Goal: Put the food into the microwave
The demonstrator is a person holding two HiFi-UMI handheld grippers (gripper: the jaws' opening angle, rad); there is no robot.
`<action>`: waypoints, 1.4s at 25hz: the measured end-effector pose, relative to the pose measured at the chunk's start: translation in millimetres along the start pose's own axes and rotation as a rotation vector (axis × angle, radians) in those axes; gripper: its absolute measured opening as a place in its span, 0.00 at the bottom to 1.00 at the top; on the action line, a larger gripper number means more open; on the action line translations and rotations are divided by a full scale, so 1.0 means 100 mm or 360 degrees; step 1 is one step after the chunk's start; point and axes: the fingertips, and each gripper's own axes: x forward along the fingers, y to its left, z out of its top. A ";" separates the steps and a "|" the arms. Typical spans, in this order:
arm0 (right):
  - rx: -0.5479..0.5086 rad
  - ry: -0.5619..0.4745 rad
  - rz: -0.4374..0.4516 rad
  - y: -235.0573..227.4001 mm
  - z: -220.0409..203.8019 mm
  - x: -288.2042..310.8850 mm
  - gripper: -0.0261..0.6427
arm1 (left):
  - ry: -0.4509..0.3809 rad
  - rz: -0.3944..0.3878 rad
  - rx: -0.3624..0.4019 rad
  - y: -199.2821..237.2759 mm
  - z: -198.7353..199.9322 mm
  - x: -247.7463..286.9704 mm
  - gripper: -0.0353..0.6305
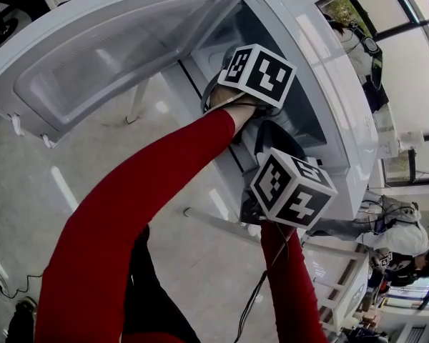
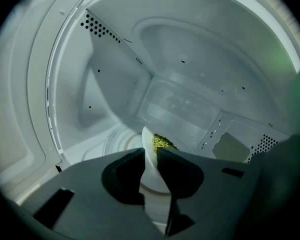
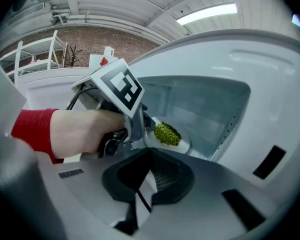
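The white microwave (image 1: 343,113) stands with its door (image 1: 114,48) swung wide to the left. My left gripper (image 2: 150,151) is inside the cavity, shut on the rim of a small white plate (image 2: 151,176) that carries a heap of green food (image 2: 162,143). The plate hangs tilted above the glass turntable (image 2: 121,143). In the right gripper view the left gripper (image 3: 147,124), its plate (image 3: 184,145) and the food (image 3: 167,133) sit just inside the opening. My right gripper (image 3: 151,154) waits outside the front, shut and empty; its marker cube (image 1: 293,188) shows below the left one (image 1: 257,70).
The cavity walls (image 2: 115,74) close round the left gripper on all sides. A person (image 1: 407,241) stands at the far right by the windows. A cable (image 1: 261,291) hangs by my right arm. A white shelf (image 3: 37,54) stands against the brick wall behind.
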 end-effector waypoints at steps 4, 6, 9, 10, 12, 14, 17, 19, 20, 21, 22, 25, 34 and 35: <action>0.0003 0.0004 0.0010 0.00 -0.02 0.02 0.06 | -0.0010 0.0036 0.0050 0.02 -0.01 0.02 0.18; -0.0002 0.0008 0.0016 0.00 -0.03 0.03 0.06 | -0.0007 0.0044 0.0057 0.04 -0.03 0.03 0.18; -0.0008 0.0013 0.0025 0.02 -0.04 0.04 0.06 | 0.0003 0.0045 0.0034 0.09 -0.09 0.05 0.20; -0.0009 0.0013 0.0028 0.02 -0.04 0.04 0.06 | 0.0000 0.0044 0.0031 0.10 -0.10 0.05 0.20; -0.0010 0.0013 0.0032 0.02 -0.03 0.04 0.06 | -0.0012 0.0052 0.0056 0.10 -0.10 0.05 0.20; -0.0010 0.0015 0.0036 0.02 -0.04 0.05 0.06 | -0.0016 0.0064 0.0090 0.11 -0.10 0.06 0.20; -0.0009 0.0020 0.0042 0.03 -0.04 0.06 0.06 | -0.0013 0.0079 0.0104 0.13 -0.11 0.07 0.21; -0.0008 0.0021 0.0045 0.04 -0.04 0.07 0.06 | -0.0002 0.0107 0.0130 0.15 -0.12 0.08 0.21; -0.0008 0.0020 0.0046 0.04 -0.04 0.07 0.06 | 0.0008 0.0126 0.0157 0.16 -0.13 0.09 0.21; -0.0008 0.0019 0.0048 0.04 -0.04 0.07 0.06 | 0.0017 0.0145 0.0195 0.16 -0.13 0.09 0.22; -0.0008 0.0018 0.0050 0.05 -0.05 0.07 0.06 | 0.0023 0.0161 0.0235 0.16 -0.14 0.09 0.22; -0.0001 0.0016 0.0055 0.04 -0.05 0.07 0.06 | 0.0017 0.0184 0.0316 0.15 -0.14 0.09 0.21; 0.0031 -0.0035 0.0090 0.09 -0.02 0.09 0.06 | -0.0207 0.0064 0.0139 0.31 0.12 -0.23 0.08; 0.0053 -0.0052 0.0102 0.11 -0.01 0.09 0.06 | -0.0214 0.0051 0.0112 0.36 0.14 -0.30 0.07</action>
